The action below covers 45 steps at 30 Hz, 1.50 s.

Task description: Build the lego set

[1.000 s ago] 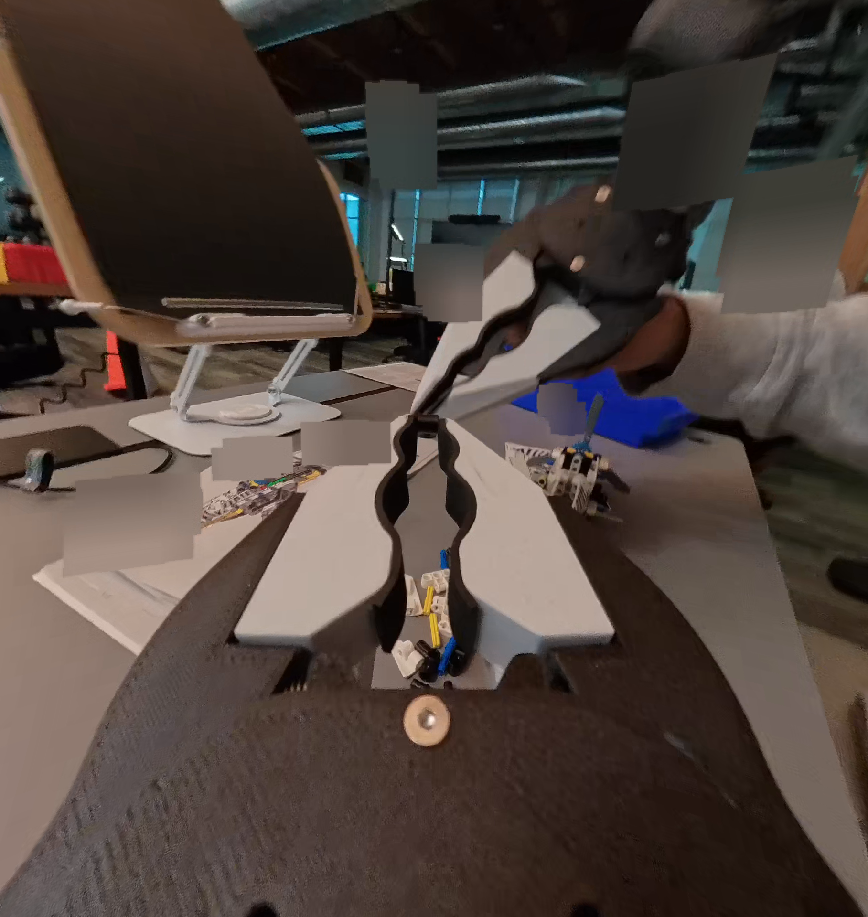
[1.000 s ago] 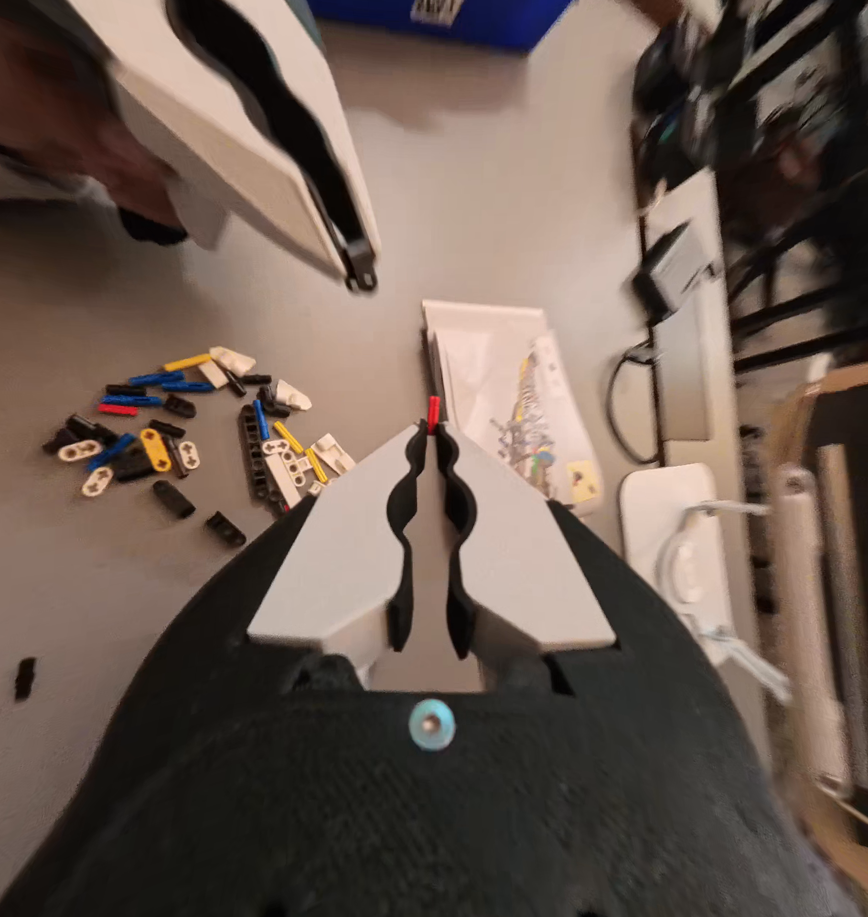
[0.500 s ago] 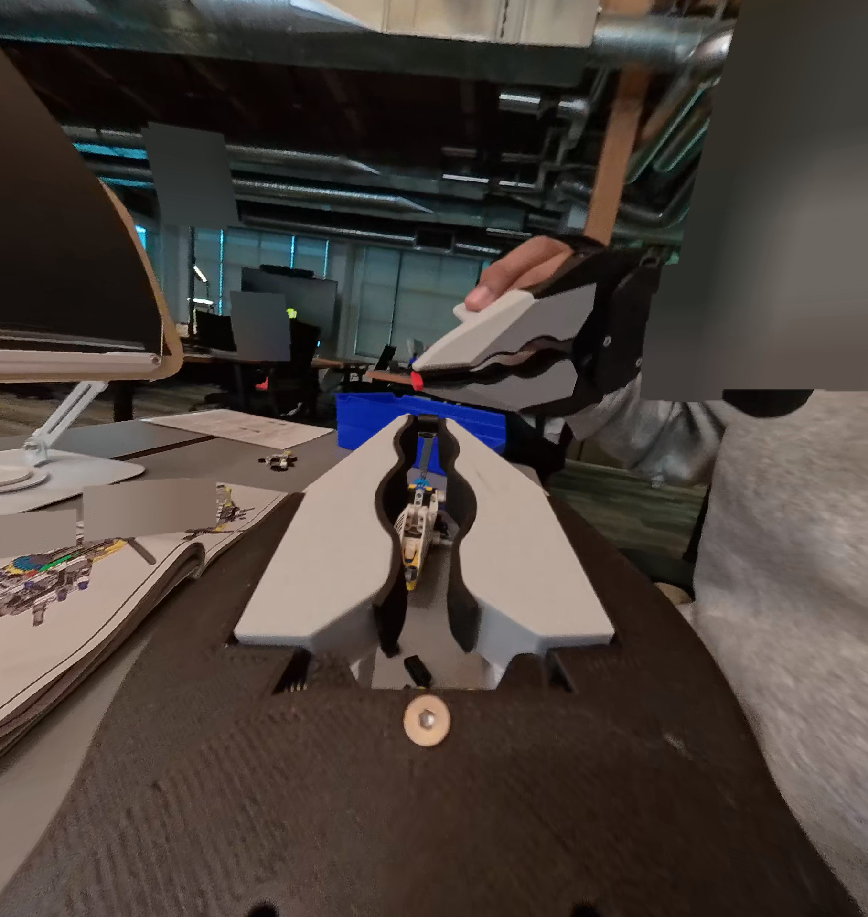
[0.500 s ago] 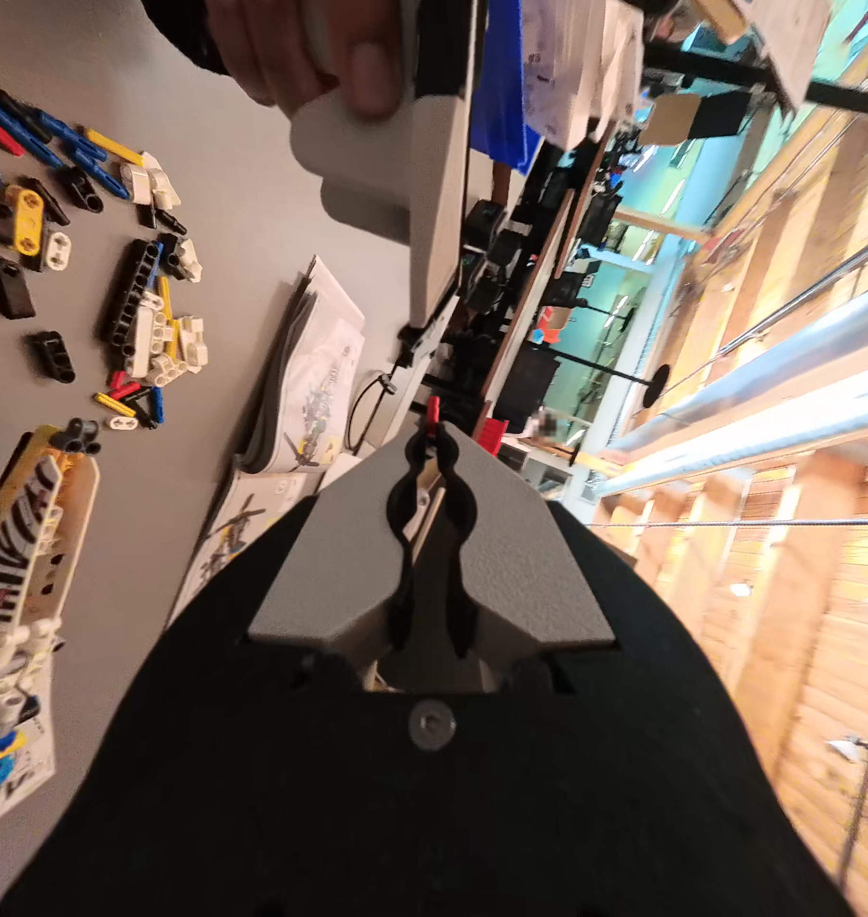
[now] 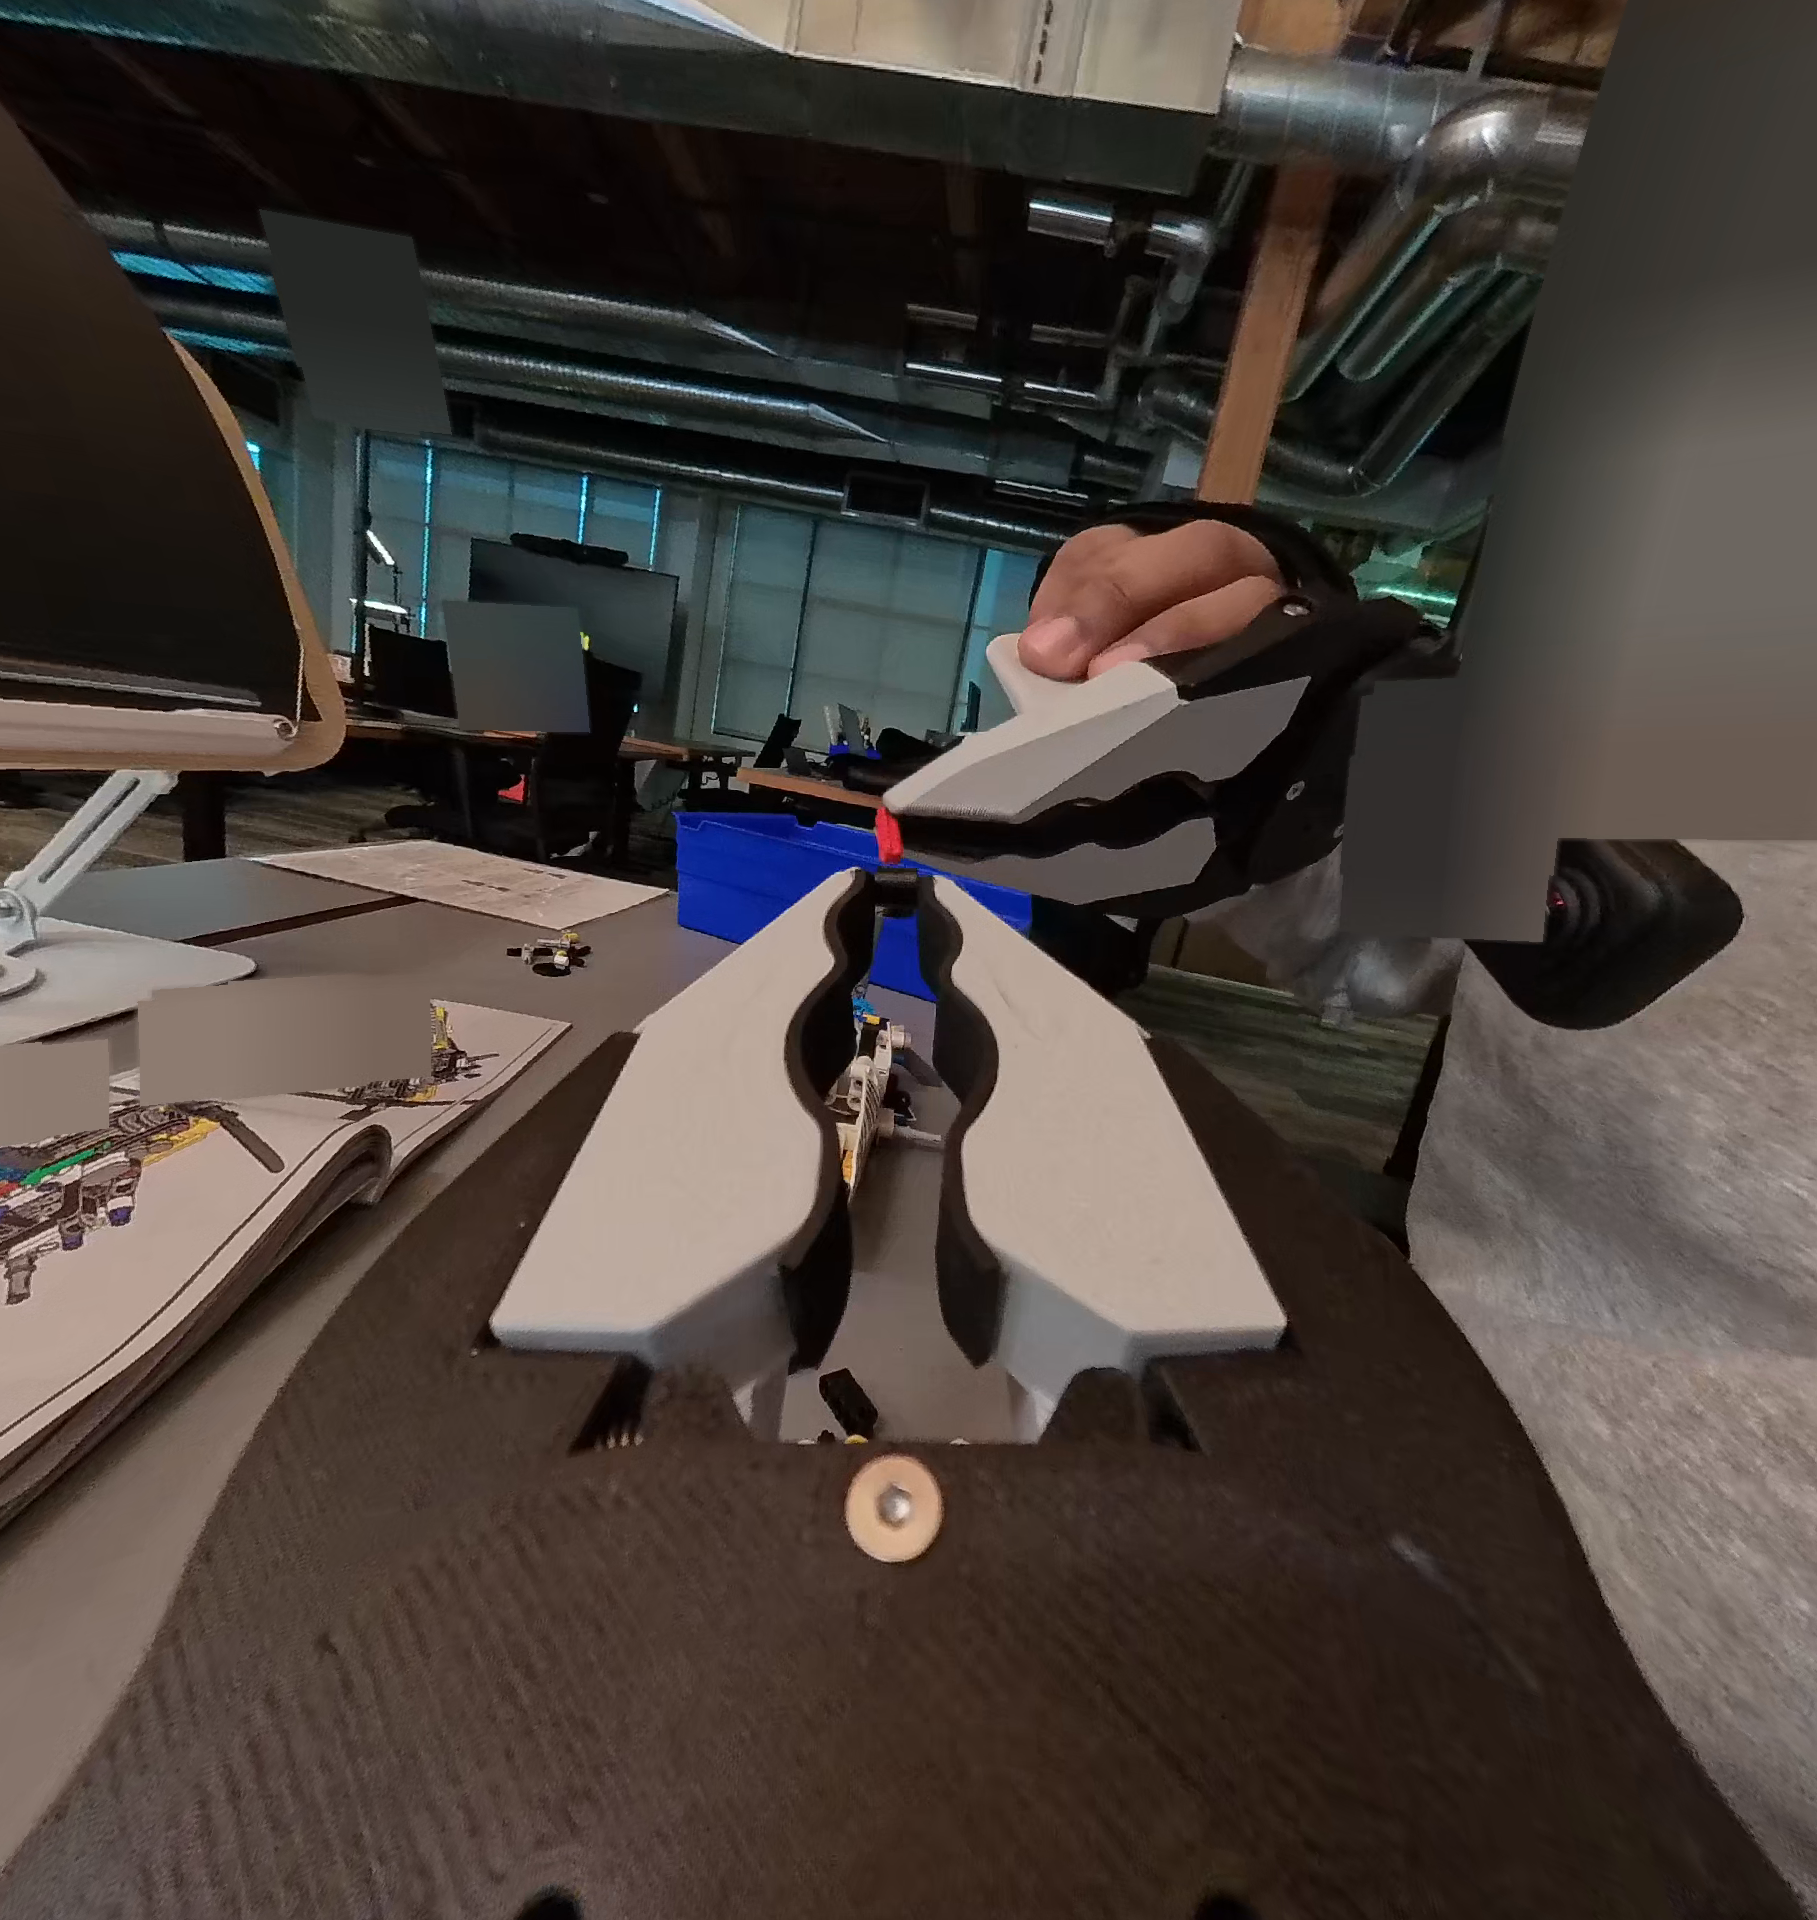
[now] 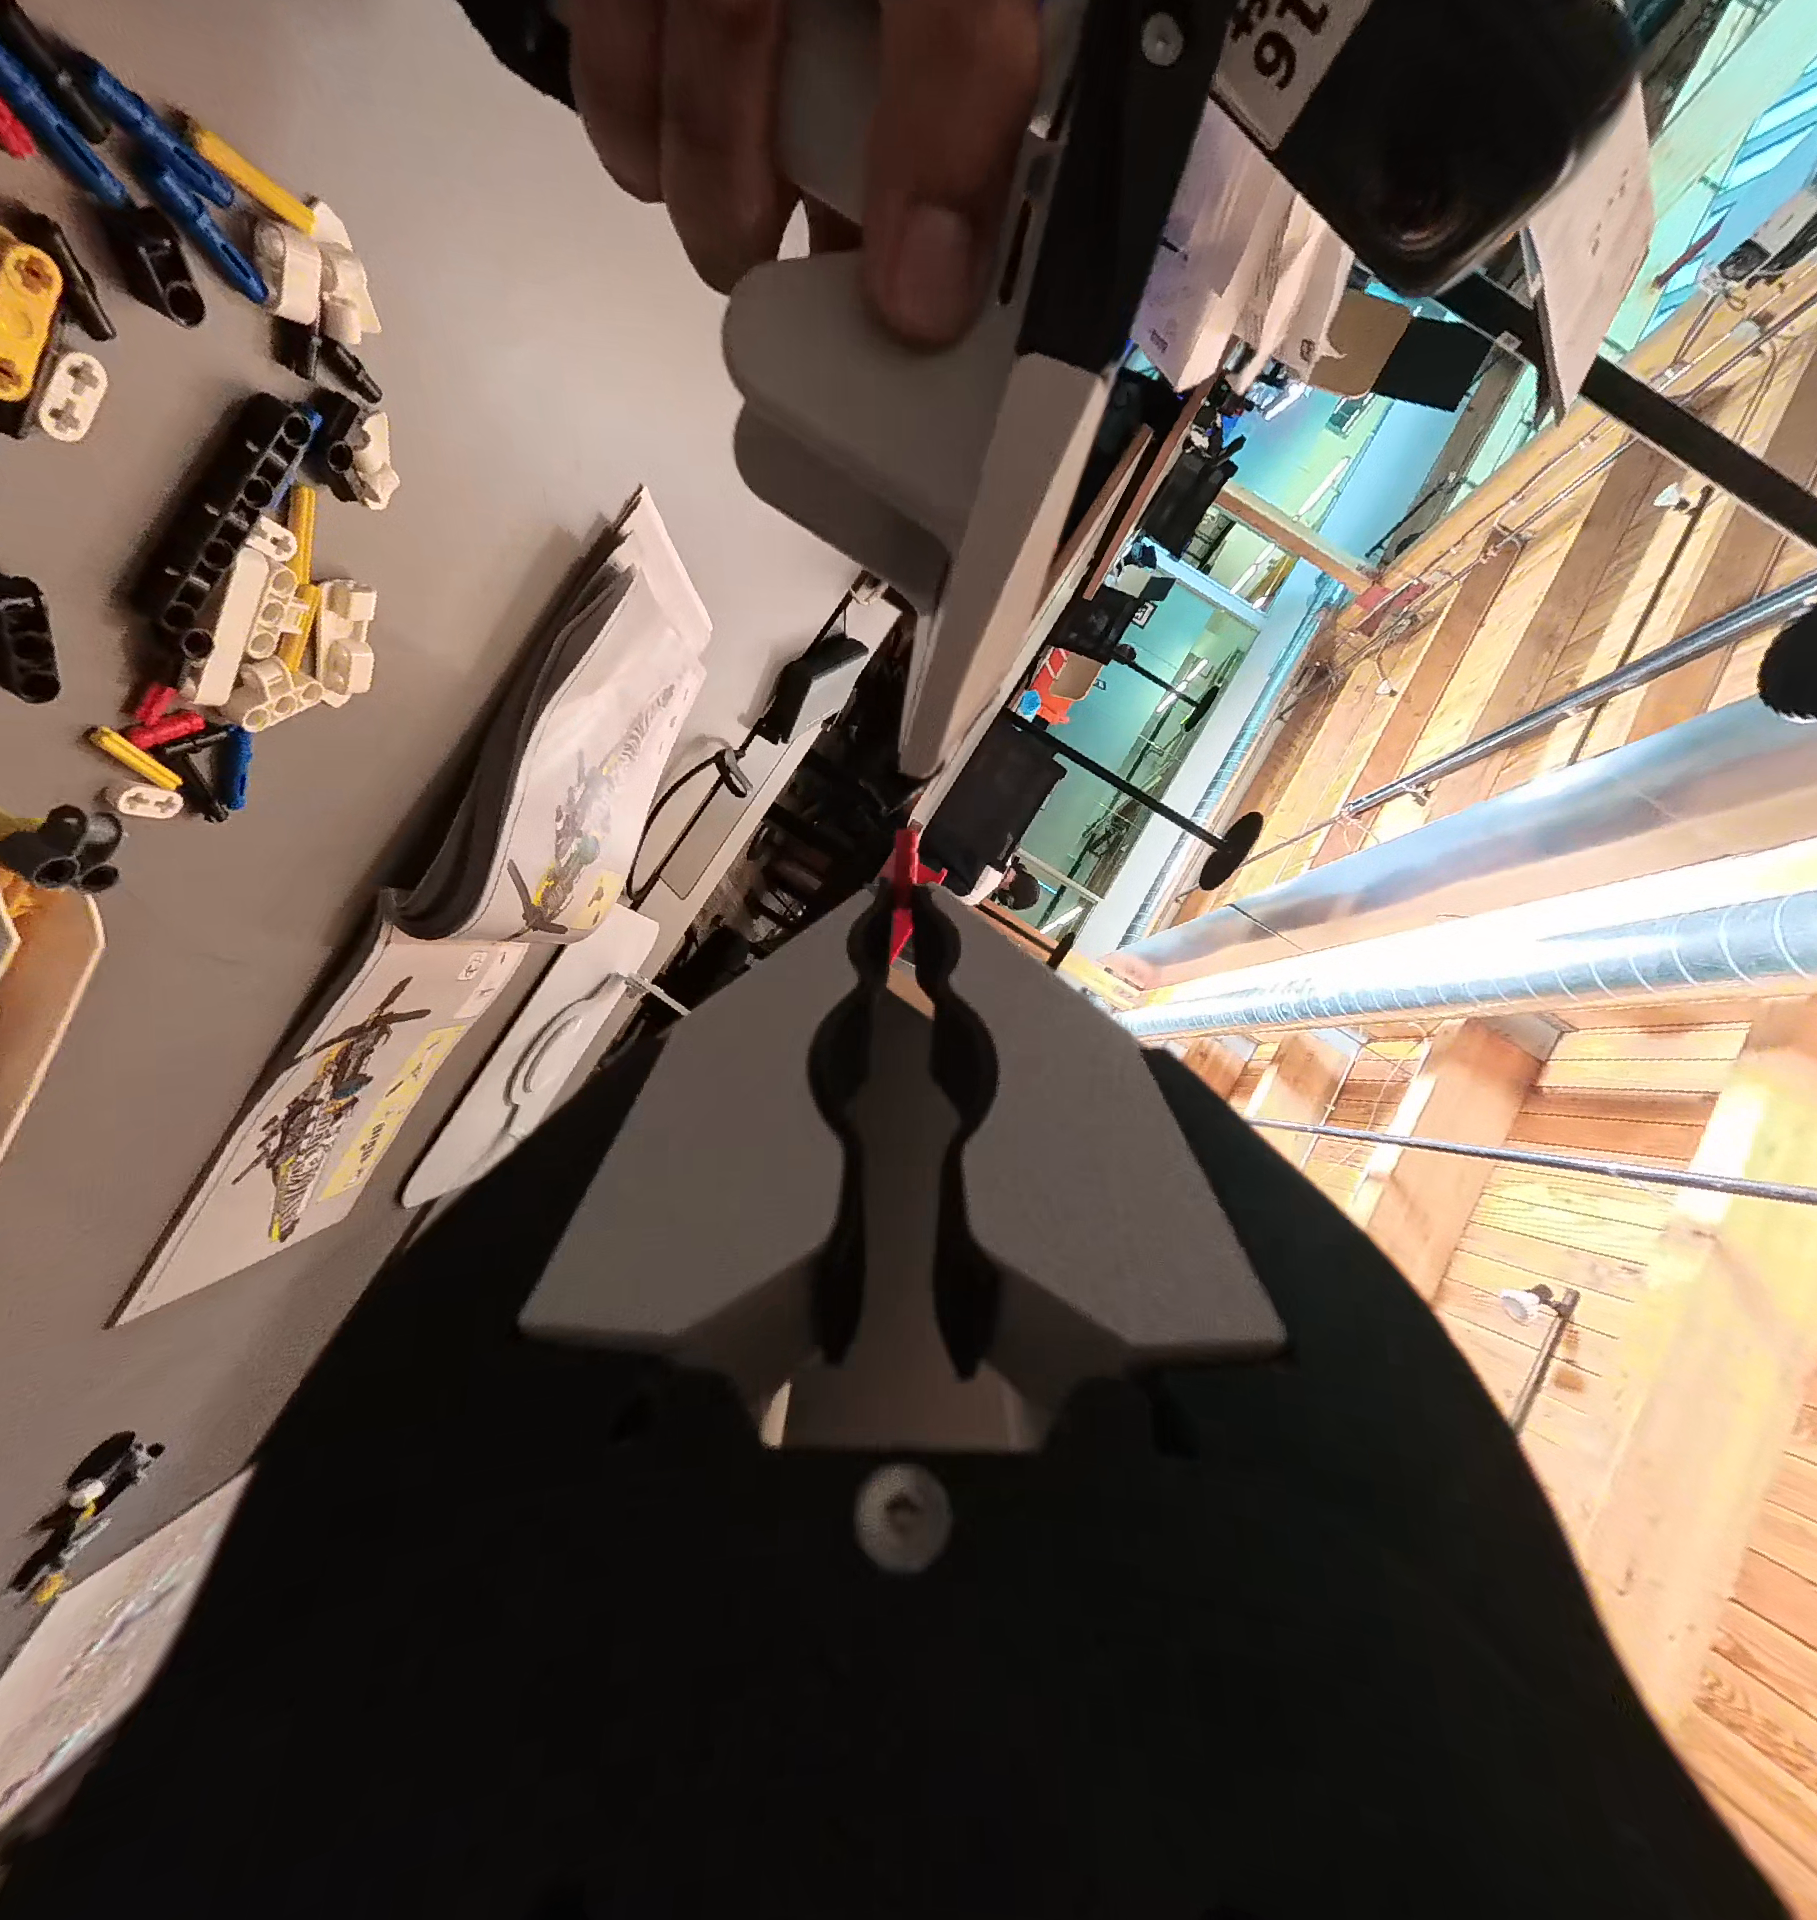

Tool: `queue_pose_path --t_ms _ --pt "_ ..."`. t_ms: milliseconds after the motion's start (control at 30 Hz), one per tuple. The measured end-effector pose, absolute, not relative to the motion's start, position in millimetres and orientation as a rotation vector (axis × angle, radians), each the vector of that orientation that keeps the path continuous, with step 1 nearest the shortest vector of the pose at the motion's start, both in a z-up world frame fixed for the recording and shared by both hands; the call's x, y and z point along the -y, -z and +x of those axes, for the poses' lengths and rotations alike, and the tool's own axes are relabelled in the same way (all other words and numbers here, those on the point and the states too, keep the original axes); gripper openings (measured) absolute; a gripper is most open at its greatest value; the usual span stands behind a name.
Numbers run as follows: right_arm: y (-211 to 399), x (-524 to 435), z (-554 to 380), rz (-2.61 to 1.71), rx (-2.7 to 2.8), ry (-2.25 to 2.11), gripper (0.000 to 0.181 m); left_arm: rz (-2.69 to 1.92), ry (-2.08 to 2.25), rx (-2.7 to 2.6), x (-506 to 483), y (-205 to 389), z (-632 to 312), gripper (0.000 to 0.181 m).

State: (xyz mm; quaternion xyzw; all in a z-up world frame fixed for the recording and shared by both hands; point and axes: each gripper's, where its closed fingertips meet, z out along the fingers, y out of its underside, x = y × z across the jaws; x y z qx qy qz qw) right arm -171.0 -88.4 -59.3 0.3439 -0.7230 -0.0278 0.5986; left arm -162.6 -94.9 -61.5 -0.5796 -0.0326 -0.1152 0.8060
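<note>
My left gripper (image 5: 893, 902) is shut on a small black lego piece (image 5: 893, 891) at its tips, held up above the table. My right gripper (image 5: 899, 828) comes in from the right, shut on a short red pin (image 5: 888, 834). The pin's end sits just above the black piece, touching or nearly so. In the right wrist view my right gripper (image 6: 902, 906) pinches the red pin (image 6: 904, 868), with the left gripper (image 6: 925, 727) right in front of it. A partly built white and yellow model (image 5: 868, 1091) lies on the table below, seen between the left fingers.
An open instruction booklet (image 5: 208, 1174) lies at the left. A pile of loose black, blue, yellow and white pieces (image 6: 249, 582) lies on the grey table. A blue bin (image 5: 769, 878), a small sub-assembly (image 5: 551, 951) and a tablet on a stand (image 5: 104, 520) stand farther back.
Both grippers have risen off the table and come together. The right gripper with the red pin has moved down and closer, onto the left gripper's tips.
</note>
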Motion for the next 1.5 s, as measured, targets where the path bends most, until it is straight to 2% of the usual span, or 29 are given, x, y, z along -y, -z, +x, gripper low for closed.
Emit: queue_pose_path --t_ms 833,1500 --pt "76.8 77.1 -179.1 0.836 1.817 0.234 0.0 -1.392 0.011 0.085 80.8 80.1 -172.3 0.006" --pt "122.0 57.6 -182.0 0.706 2.083 0.314 0.001 -1.548 -0.086 0.045 66.0 101.8 -169.4 0.006"
